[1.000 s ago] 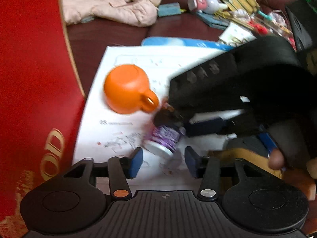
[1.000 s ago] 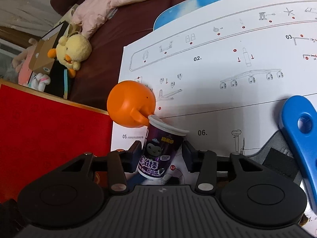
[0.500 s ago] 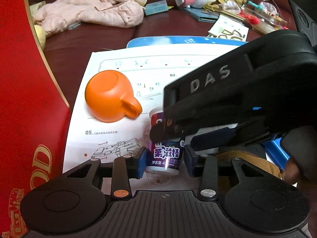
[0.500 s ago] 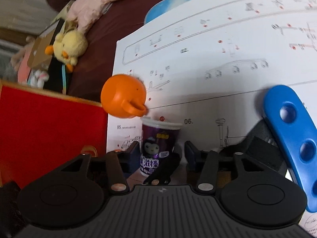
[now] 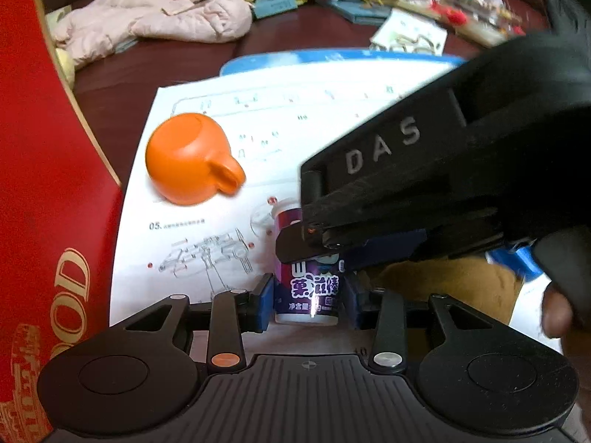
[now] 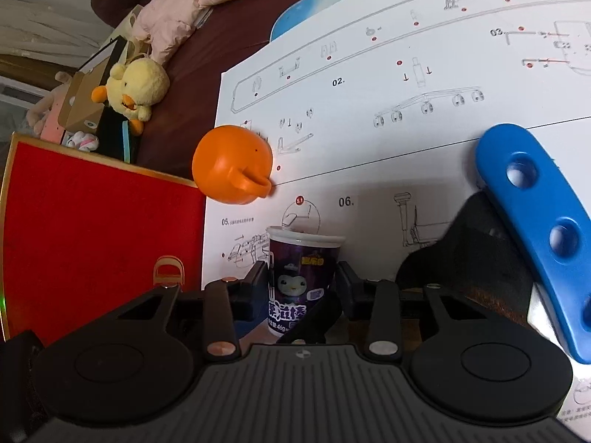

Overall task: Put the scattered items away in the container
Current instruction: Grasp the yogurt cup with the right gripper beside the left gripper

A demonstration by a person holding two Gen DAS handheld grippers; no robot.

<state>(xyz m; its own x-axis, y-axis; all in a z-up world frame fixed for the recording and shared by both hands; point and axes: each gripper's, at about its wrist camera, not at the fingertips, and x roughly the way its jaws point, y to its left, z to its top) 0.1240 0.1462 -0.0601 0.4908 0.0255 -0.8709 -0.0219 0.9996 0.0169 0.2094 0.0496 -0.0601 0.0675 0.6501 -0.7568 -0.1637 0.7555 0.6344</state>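
Note:
A small purple snack tub (image 5: 308, 291) with a white rim stands upright on a white instruction sheet (image 5: 295, 118). It also shows in the right wrist view (image 6: 301, 282). My left gripper (image 5: 308, 297) has its blue pads against both sides of the tub's lower body. My right gripper (image 6: 303, 286) reaches in from the right above it, its fingers beside the tub's upper part. An orange cup (image 5: 192, 160) lies upside down on the sheet, left of the tub. The red container box (image 5: 40, 192) stands at the left.
A blue plastic piece with holes (image 6: 535, 221) lies on the sheet at the right. A pink jacket (image 5: 159, 18), a yellow plush duck (image 6: 135, 86) and several small toys and packets (image 5: 436, 3) lie on the dark brown sofa beyond the sheet.
The tub went from tilted to upright. My left gripper moved in and closed around its lower body. My right gripper's fingers have widened slightly around the tub.

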